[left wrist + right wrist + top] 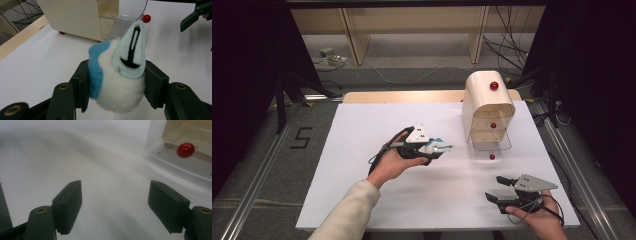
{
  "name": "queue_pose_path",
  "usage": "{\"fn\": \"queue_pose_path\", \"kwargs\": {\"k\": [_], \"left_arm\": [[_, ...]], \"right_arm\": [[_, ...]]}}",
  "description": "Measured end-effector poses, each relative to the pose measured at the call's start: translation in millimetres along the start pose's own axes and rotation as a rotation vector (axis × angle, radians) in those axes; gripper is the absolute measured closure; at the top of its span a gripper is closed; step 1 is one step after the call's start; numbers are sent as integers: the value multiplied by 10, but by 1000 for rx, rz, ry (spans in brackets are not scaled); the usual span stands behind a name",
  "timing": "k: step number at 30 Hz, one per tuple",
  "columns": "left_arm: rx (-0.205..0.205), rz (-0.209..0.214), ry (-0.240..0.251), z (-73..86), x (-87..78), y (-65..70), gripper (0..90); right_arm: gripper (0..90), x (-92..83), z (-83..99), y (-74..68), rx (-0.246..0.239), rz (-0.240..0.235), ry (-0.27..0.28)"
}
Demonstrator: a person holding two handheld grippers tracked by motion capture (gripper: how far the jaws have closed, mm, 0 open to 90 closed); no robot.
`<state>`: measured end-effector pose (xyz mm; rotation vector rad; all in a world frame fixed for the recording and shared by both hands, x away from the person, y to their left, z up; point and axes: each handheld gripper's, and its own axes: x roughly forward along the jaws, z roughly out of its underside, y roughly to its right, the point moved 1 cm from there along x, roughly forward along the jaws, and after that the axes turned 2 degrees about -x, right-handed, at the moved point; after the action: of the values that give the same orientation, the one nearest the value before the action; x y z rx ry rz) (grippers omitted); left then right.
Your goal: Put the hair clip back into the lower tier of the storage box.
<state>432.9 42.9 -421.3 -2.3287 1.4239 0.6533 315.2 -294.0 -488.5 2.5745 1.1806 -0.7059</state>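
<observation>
Left gripper point(439, 148), frame centre: jaws clamped on plush toy point(117, 72), blue-white, nose toward open bottom drawer point(490, 144) just right of it. Left hand nearer drawer mouth. Right gripper point(498, 189), lower right: jaws apart, empty, drawer's red knob point(185, 150) upper right.

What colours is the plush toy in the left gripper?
White body, blue patch, pale-blue felt piece: plush toy, clearest in the left gripper view.

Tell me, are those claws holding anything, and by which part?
The left gripper clamps a blue-and-white plush toy across its round body. The right gripper is open and holds nothing.
</observation>
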Motion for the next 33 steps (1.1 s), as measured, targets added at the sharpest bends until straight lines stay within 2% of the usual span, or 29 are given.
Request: {"fn": "queue_pose_path", "kwargs": {"k": [12, 14, 16, 22, 25, 26, 33], "left_arm": [[1, 6, -5, -58, 37, 21, 471], [-1, 5, -1, -68, 41, 22, 471], [-2, 5, 2, -76, 46, 28, 471], [2, 8, -2, -91, 68, 39, 471], [4, 9, -6, -100, 80, 41, 471], [4, 9, -5, -104, 84, 42, 471], [10, 13, -9, -139, 107, 47, 471]], "right_arm": [[281, 4, 0, 1, -3, -1, -1], [282, 10, -4, -11, 22, 3, 11], [281, 5, 4, 8, -8, -1, 1], [281, 9, -1, -3, 10, 2, 9], [281, 9, 3, 6, -6, -2, 2], [282, 13, 1, -1, 8, 2, 8], [281, 6, 6, 10, -1, 0, 1]]}}
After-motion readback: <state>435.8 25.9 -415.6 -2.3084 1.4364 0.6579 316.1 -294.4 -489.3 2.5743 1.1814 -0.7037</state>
